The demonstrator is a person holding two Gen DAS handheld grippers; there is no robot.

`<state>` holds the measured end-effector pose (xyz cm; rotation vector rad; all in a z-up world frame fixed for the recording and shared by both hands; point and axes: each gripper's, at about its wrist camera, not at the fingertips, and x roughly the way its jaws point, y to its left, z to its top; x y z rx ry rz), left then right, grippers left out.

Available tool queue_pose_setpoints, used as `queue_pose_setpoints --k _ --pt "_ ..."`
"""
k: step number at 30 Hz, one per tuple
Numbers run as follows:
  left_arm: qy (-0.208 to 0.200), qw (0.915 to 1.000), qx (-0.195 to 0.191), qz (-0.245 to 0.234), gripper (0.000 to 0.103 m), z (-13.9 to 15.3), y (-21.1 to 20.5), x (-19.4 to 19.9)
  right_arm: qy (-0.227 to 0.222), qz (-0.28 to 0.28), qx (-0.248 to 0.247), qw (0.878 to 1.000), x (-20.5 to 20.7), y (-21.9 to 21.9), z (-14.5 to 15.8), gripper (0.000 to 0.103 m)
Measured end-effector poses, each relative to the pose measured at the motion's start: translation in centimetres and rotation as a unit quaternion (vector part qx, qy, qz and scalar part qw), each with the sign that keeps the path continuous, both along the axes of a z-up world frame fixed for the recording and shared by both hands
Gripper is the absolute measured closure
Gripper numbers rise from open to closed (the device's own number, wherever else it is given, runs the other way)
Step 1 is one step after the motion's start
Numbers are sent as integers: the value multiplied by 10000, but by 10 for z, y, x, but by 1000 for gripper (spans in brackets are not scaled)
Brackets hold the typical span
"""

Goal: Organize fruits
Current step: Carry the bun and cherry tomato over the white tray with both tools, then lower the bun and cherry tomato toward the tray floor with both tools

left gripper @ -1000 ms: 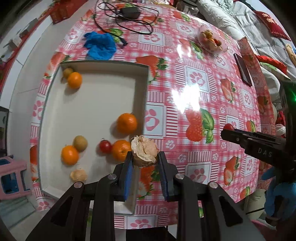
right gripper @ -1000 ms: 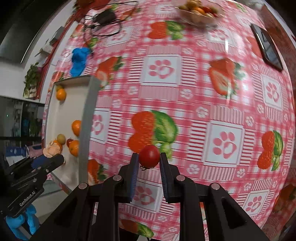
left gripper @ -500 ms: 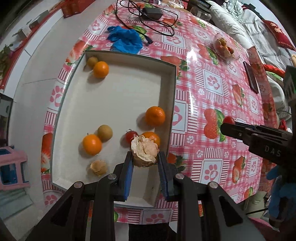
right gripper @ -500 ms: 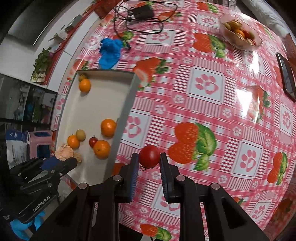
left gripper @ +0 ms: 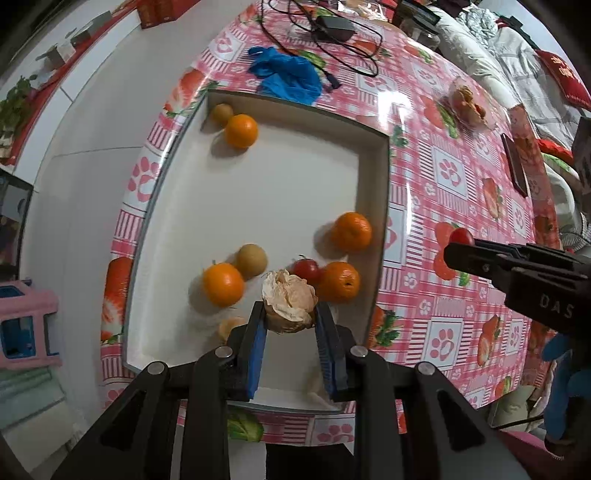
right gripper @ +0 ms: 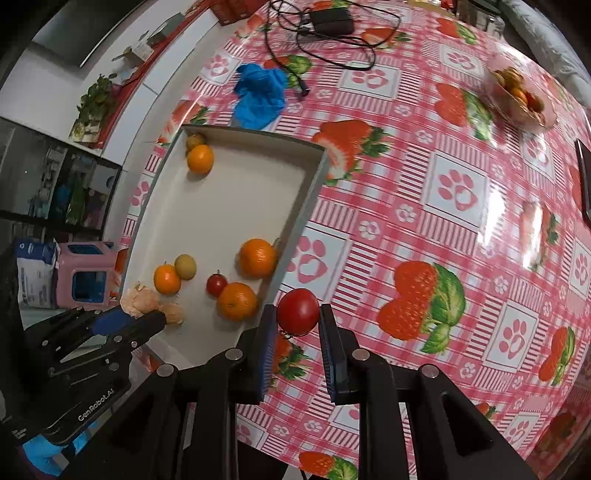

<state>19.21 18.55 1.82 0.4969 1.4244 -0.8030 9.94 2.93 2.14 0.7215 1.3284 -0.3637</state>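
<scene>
My left gripper (left gripper: 290, 319) is shut on a peeled mandarin (left gripper: 289, 300) and holds it above the near part of the white tray (left gripper: 384, 206). The tray holds several oranges, such as one orange (left gripper: 351, 232), two brownish fruits, a small tomato (left gripper: 306, 269) and a peeled piece (left gripper: 229, 326). My right gripper (right gripper: 297, 325) is shut on a red tomato (right gripper: 297, 312), above the tablecloth just right of the tray's right wall (right gripper: 295, 221). In the left wrist view, the right gripper (left gripper: 458, 245) appears at the right with its tomato (left gripper: 461, 235).
A blue glove (left gripper: 286, 75) and black cables with an adapter (left gripper: 332, 27) lie beyond the tray. A bowl of fruit (right gripper: 519, 94) and a phone (left gripper: 514, 168) are at the far right. A pink stool (left gripper: 22, 328) stands off the table's left edge.
Both grippers have moved left toward the tray with their fruit still held. The left gripper is now over the tray's near part; the right gripper is closer to the tray's right wall.
</scene>
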Motion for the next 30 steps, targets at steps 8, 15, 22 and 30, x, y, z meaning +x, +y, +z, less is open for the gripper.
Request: queue_pose_setpoints --k 8,15,22,30 --pt "-22 9999 69 101 74 -4 4 13 12 236 55 9997 23 10 -6 79" --pt "-222 9995 214 -23 74 -6 -1 15 27 387 40 9992 36 16 -7 79" --pt "-248 9993 290 -33 74 -10 -2 18 43 499 28 9987 47 19 -8 79" --pt "-230 9993 305 -9 74 -12 -2 21 65 639 24 9979 60 23 -12 79"
